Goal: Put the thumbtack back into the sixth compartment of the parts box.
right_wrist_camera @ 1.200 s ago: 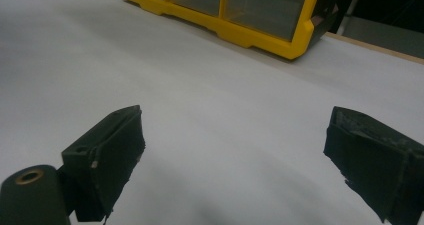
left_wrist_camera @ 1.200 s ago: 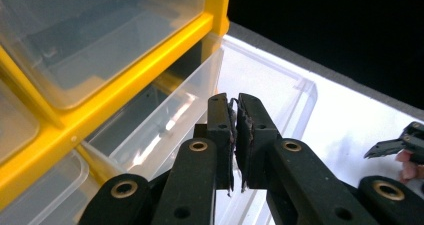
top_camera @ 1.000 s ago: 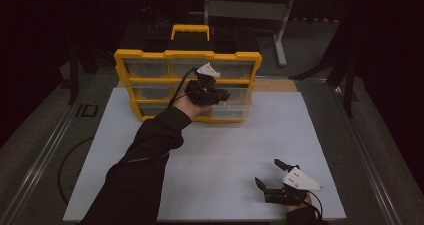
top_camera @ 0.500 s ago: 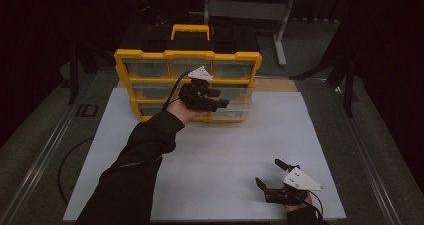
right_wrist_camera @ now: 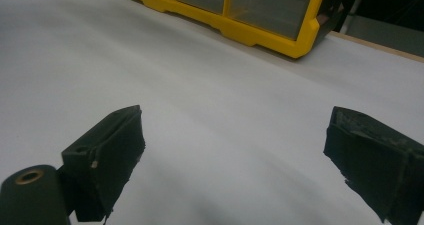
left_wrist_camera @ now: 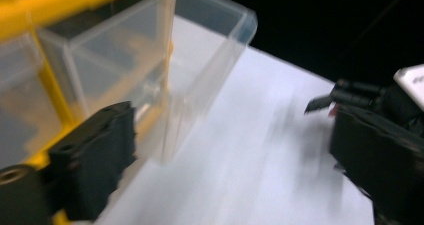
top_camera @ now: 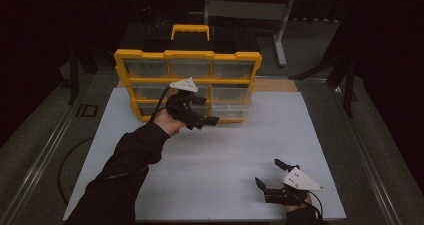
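A yellow drawer cabinet (top_camera: 187,85) blocks the far edge of a white board (top_camera: 225,160). One clear drawer (top_camera: 230,110) juts from its front; nearer than that, bare board.

You are working in what looks like a lab or test bench set-up: a white board (top_camera: 210,155) laid on a dark table with metal rails (top_camera: 45,150) along its edge, a metal stand (top_camera: 245,10) behind, darkness all around, and a yellow parts organizer (top_camera: 187,82).

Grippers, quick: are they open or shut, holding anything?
Left gripper: jaws just opened, holding nothing, beside the pulled-out clear drawer.
Right gripper: open, empty.
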